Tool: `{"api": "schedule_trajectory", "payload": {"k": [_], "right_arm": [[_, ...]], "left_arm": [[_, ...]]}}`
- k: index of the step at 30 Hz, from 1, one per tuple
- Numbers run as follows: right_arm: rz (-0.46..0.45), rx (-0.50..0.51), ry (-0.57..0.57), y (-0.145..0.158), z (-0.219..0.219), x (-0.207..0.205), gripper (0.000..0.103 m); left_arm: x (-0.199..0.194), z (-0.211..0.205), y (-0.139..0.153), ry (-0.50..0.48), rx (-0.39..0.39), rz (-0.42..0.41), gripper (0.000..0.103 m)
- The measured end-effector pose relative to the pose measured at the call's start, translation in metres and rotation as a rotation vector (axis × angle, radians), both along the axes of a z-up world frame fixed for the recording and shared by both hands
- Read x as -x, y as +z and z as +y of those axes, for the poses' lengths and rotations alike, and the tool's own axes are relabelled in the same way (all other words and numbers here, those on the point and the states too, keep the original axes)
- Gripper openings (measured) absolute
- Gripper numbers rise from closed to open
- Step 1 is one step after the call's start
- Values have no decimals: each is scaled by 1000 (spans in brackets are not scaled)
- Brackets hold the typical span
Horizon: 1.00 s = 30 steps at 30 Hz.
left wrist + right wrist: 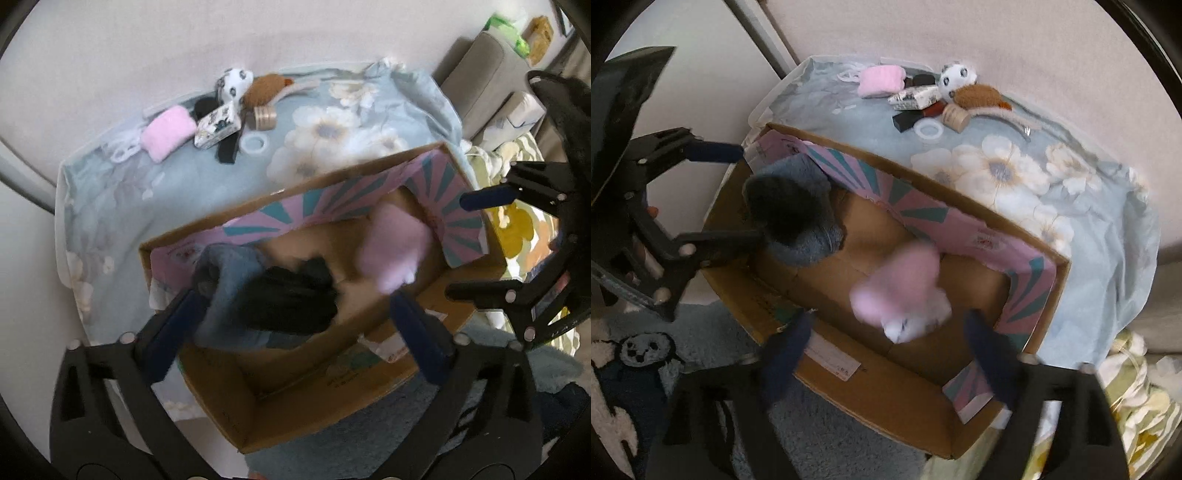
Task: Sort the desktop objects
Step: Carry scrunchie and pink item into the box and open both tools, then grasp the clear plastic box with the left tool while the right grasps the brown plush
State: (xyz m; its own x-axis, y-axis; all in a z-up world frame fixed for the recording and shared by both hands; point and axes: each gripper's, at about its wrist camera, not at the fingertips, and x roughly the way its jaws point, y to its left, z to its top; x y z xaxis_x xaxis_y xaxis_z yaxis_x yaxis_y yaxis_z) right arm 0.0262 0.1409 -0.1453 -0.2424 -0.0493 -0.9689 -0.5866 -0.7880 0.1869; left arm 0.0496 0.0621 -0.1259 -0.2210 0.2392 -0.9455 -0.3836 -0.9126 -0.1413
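Here a cardboard box [236, 413] sits on the floral cloth [110, 206], small toys [236, 110] behind it, both the left gripper [295, 325] and the right gripper [886, 343] gaping empty above it

— What's carrying everything under me?

— A counter [110, 206] draped in a pale blue cloth [1108, 236] printed with big white flowers.

— And directly on it?

— Near me, an open cardboard box [236, 417]. At the far edge, a cluster: a pink pouch [168, 136], a patterned little box [216, 129], a white ring [254, 143], a brown plush mouse [263, 91], a black-and-white plush [232, 83], a wooden spool [264, 118] and a dark block [226, 152].
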Motion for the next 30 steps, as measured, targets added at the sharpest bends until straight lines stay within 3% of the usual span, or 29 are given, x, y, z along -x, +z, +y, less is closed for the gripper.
{"api": "schedule_trajectory", "payload": {"k": [2, 7, 11, 16, 21, 30], "right_arm": [[5, 23, -13, -1, 2, -3, 103], [44, 13, -35, 11, 9, -7, 103], [81, 34, -48, 21, 11, -6, 103], [2, -1, 26, 32, 6, 4, 103], [-4, -58, 11, 45, 6, 2, 103], [-52, -60, -17, 26, 10, 3, 103]], "left_arm": [[1, 1, 0, -4, 0, -2, 103], [4, 0, -1, 8, 38, 11, 103], [6, -6, 3, 34, 24, 9, 103], [8, -18, 12, 77, 16, 20, 103], [6, -31, 23, 112, 16, 40, 103], [5, -33, 30, 100, 14, 45, 103]]}}
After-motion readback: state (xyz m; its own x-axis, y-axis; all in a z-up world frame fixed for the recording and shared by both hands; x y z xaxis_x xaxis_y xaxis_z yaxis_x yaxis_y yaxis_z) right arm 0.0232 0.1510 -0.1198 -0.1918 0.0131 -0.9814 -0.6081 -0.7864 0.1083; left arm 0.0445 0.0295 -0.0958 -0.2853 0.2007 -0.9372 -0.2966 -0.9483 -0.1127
